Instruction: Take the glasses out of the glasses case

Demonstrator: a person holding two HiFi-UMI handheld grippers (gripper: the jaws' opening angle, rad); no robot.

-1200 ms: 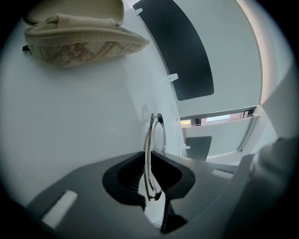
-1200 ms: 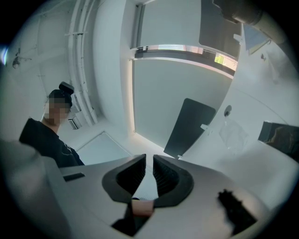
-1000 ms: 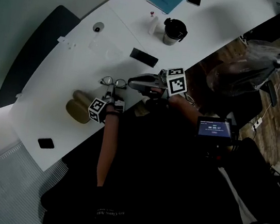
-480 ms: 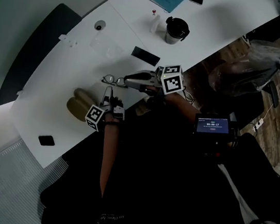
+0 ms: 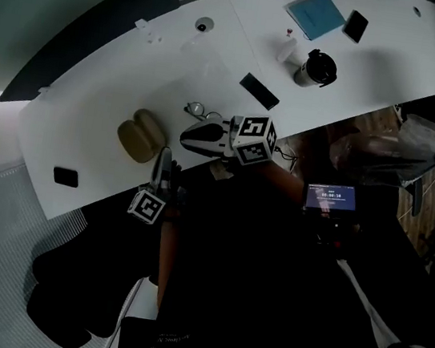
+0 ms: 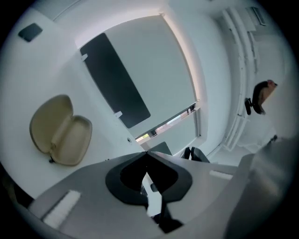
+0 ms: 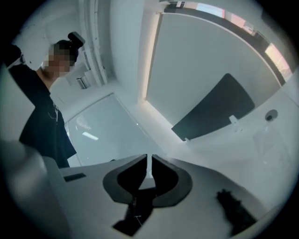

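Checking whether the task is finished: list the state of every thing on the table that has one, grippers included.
glasses case: open, empty, on the table.
glasses: out of the case, lying on the table.
cup: upright, lid on.
left gripper: shut, empty.
right gripper: jaws a slit apart, just been closing, empty.

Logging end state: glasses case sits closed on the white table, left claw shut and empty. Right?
Not closed: the glasses case lies open on the white table, per the left gripper view. The left claw is shut and empty, yes.
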